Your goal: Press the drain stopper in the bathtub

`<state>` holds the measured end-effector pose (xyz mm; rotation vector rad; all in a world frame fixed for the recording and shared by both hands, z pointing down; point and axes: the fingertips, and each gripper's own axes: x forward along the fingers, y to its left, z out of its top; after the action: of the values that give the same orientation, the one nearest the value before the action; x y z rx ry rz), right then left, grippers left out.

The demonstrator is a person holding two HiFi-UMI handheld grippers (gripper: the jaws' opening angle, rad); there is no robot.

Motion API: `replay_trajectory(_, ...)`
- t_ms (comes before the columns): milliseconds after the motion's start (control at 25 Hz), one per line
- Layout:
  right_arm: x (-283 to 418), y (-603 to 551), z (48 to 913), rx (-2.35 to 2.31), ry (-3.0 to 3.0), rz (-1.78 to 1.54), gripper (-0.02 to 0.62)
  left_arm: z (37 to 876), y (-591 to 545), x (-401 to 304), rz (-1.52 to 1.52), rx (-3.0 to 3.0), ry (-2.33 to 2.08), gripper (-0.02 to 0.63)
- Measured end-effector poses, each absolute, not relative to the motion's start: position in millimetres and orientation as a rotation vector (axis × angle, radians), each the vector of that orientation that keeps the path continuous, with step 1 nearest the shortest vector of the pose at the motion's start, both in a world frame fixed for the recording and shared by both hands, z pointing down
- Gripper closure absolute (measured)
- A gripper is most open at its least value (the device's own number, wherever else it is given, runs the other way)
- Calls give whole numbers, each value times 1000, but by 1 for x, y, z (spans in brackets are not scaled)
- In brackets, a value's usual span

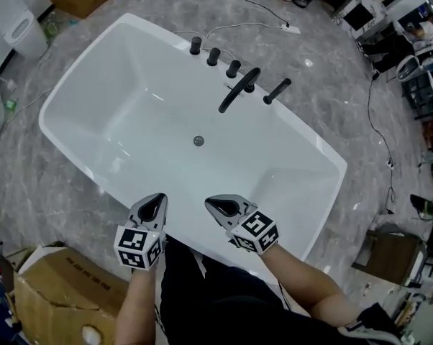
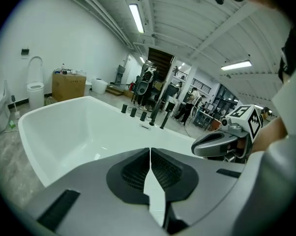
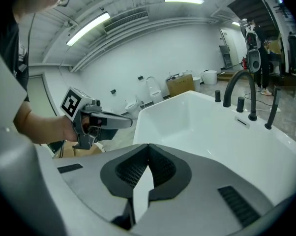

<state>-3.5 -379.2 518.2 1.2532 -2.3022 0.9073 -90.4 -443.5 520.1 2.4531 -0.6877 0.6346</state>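
While both grippers hang at the near rim of a white bathtub [image 1: 80,74], the drain stopper [image 1: 198,141] lies untouched on the tub floor.
From left: a toilet [image 1: 19,24] stands on the grey marbled floor [image 1: 29,192] beyond the tub's far end, and a cardboard box [image 1: 51,293] sits beside the person's left forearm. The left gripper [image 1: 161,197] is clenched, its jaw tips meeting with nothing between them. The dark, round stopper rests at the middle of the basin, well apart from both grippers. Just beside the left one, the right gripper [image 1: 209,203] is likewise closed and empty, aimed into the tub. On the far rim, a black faucet spout [image 1: 239,89] arches over the basin between three black knobs [image 1: 213,56] and a black lever [image 1: 277,90].
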Motion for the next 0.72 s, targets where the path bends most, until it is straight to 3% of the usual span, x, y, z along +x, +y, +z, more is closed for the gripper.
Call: replay_trajectory(720, 7, -463, 725, 1236, -2182, 1041, 580, 717, -515, -49, 699, 2337, -598, 583)
